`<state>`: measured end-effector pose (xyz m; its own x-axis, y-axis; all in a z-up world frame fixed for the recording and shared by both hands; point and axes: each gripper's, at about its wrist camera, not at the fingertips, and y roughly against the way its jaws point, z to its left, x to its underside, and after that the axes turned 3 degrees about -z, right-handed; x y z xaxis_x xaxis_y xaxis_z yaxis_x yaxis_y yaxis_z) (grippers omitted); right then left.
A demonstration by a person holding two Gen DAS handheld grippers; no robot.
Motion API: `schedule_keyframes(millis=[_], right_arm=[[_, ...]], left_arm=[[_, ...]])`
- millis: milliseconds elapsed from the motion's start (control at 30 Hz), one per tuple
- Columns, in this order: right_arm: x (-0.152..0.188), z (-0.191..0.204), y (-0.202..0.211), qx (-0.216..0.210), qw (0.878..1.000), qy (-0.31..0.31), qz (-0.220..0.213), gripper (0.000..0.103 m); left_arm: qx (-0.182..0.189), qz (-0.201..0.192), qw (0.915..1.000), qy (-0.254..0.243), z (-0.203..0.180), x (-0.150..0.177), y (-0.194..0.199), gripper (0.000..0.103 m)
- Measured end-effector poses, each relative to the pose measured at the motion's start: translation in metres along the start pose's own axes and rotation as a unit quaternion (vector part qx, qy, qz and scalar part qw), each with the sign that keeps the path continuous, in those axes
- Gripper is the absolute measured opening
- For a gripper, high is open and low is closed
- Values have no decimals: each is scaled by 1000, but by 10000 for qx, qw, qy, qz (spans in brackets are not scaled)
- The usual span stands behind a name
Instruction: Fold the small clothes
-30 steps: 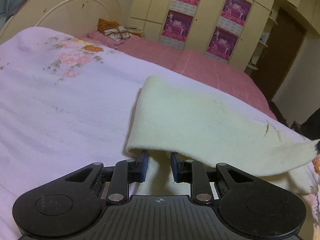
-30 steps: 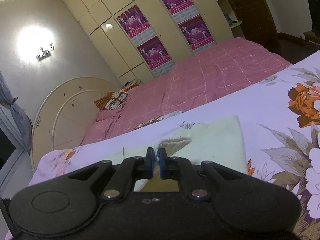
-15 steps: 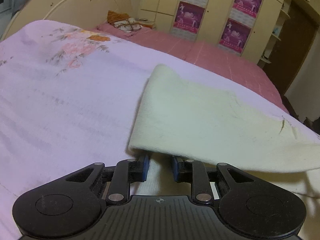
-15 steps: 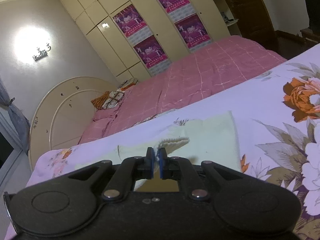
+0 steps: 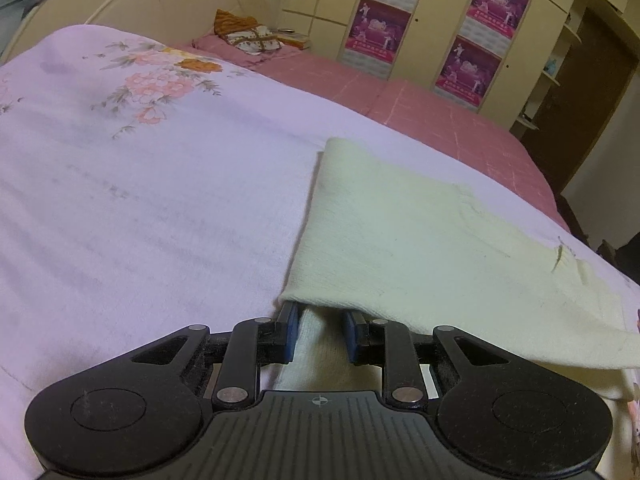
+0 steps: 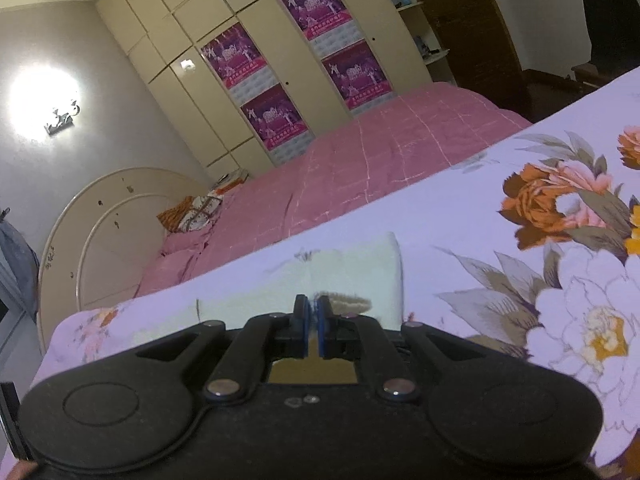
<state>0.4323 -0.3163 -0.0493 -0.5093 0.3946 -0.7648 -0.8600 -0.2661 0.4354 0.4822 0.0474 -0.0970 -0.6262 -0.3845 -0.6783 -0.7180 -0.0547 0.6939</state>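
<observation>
Floral sheet (image 5: pixel 140 200) — cream garment (image 5: pixel 420 240) seemingly draped over left claw (image 5: pixel 319 322)

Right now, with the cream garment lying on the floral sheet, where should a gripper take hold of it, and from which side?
Grip the near left corner of the cream garment, coming in low from its near edge. There the fabric lies doubled, its top layer draped over the tips of the left gripper, so an edge stands clear of the floral sheet. Farther in, it lies flat.

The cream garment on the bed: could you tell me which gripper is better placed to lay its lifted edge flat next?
Probably the right gripper: it is shut on the cream garment's raised edge. The left gripper only sits part-open under a fold.
</observation>
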Motion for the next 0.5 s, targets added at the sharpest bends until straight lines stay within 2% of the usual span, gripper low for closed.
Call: schedule_keyframes(millis=[267, 433, 500], right_arm=[[9, -16, 0, 116, 9998, 16, 181, 5], [7, -9, 10, 3, 9996, 272, -32, 5], [18, -13, 0, 206, 9986, 449, 182, 5]], left_arm=[[63, 4, 9999, -133, 1, 1, 0, 24], [175, 20, 9995, -267, 3, 0, -1, 24], [226, 54, 9992, -340, 5, -1, -1, 24]])
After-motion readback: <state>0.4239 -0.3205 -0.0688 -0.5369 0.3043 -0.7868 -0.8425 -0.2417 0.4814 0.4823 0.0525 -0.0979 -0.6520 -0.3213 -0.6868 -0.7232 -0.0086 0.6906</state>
